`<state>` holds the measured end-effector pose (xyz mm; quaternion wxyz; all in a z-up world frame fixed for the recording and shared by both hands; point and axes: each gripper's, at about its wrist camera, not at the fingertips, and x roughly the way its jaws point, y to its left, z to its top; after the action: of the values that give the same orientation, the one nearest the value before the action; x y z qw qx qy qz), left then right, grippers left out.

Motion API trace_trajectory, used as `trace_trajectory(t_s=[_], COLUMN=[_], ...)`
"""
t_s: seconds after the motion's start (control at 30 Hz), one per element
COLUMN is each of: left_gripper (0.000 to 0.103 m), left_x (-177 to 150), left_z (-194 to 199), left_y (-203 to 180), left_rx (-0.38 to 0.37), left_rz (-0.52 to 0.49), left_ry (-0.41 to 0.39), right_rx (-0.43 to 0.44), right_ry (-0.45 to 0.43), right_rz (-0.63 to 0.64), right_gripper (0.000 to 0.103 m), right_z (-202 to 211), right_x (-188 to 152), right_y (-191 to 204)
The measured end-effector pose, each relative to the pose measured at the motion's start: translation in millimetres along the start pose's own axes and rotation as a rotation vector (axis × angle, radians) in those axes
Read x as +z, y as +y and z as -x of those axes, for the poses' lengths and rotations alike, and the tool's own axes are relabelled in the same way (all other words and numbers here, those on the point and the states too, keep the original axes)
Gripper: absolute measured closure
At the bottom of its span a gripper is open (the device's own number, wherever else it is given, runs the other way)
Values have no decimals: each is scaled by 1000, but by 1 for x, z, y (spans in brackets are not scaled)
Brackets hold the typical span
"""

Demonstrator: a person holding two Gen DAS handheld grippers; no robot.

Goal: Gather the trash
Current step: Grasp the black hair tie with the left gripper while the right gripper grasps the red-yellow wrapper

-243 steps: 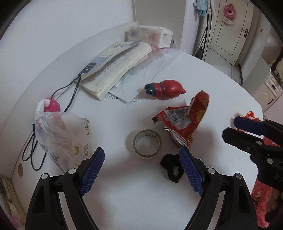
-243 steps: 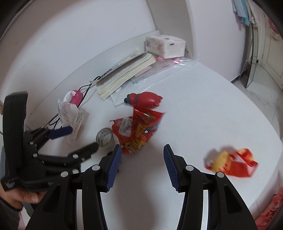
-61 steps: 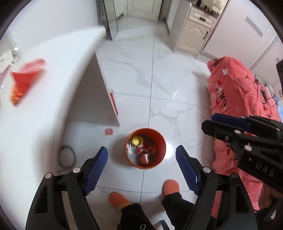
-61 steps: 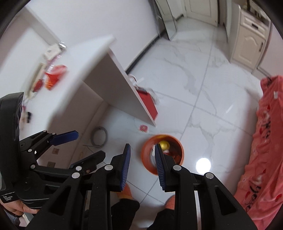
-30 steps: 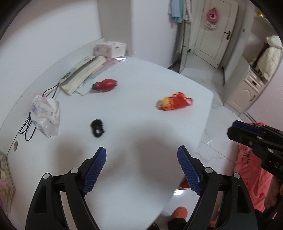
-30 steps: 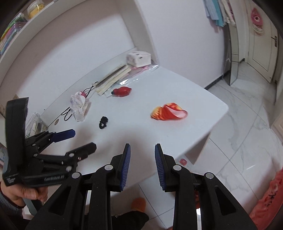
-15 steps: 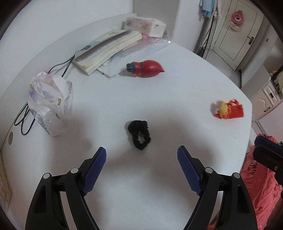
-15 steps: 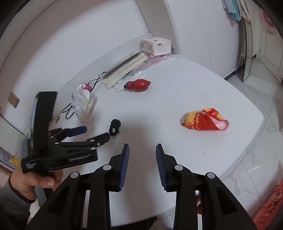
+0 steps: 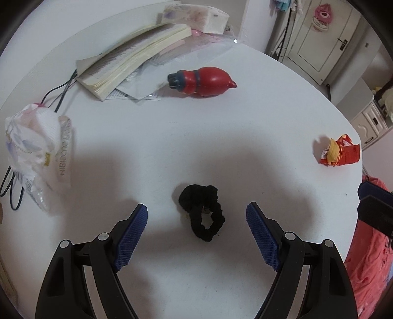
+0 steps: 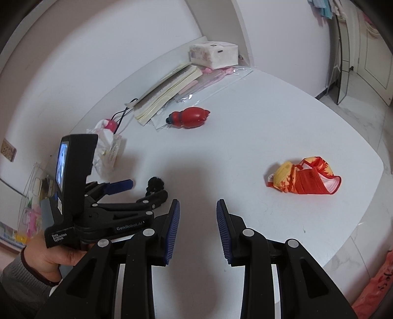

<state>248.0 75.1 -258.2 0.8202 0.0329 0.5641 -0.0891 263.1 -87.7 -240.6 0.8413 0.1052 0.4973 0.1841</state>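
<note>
The crumpled red wrapper (image 10: 304, 179) lies lengthwise across the bench (image 10: 245, 127) near its right edge. Both hand-held grippers, left (image 9: 196, 228) wide, right (image 10: 197, 230) narrowly parted, are empty; the scrunchie (image 9: 201, 211) looms nearer than half a second ago.

White table (image 9: 258, 117): black scrunchie (image 9: 202, 211), red toy (image 9: 202, 81), crumpled wrapper (image 9: 340, 153), tissue pack (image 9: 39, 144), open book (image 9: 132, 59), tissue box (image 9: 196, 14).

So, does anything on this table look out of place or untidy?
Yes. A crumpled red and yellow snack wrapper lies alone near the table edge, clearly litter. A black hair tie lies loose mid-table, and a red bottle lies on its side.
</note>
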Motion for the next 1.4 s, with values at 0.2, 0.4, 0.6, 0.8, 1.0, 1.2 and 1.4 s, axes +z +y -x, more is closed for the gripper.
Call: trace_trajectory(t_s=[0.2, 0.4, 0.6, 0.8, 1.0, 1.2, 1.4], left_gripper=[39, 77, 80, 82, 82, 82, 82], left_x=[-1, 2, 5, 13, 20, 21, 24], left_z=[-5, -1, 0, -1, -7, -12, -11], left_y=[-10, -26, -61, -84, -93, -94, -94], left_rx=[17, 0, -48, -78, -90, -100, -111], left_rz=[-61, -104, -190, -249, -270, -274, -277], left_ry=[5, -8, -9, -18, -18, -8, -12], right_rx=[-20, -47, -102, -150, -179, -203, -193], right_ry=[-11, -28, -47, -64, -62, -16, 20], right_rz=[-36, -71, -107, -134, -123, -88, -65], right_gripper=[71, 71, 71, 71, 66, 66, 99], right_z=[2, 9, 19, 25, 20, -5, -23], right_x=[0, -4, -3, 5, 14, 21, 16], right_y=[-11, -27, -58, -88, -105, -110, -105])
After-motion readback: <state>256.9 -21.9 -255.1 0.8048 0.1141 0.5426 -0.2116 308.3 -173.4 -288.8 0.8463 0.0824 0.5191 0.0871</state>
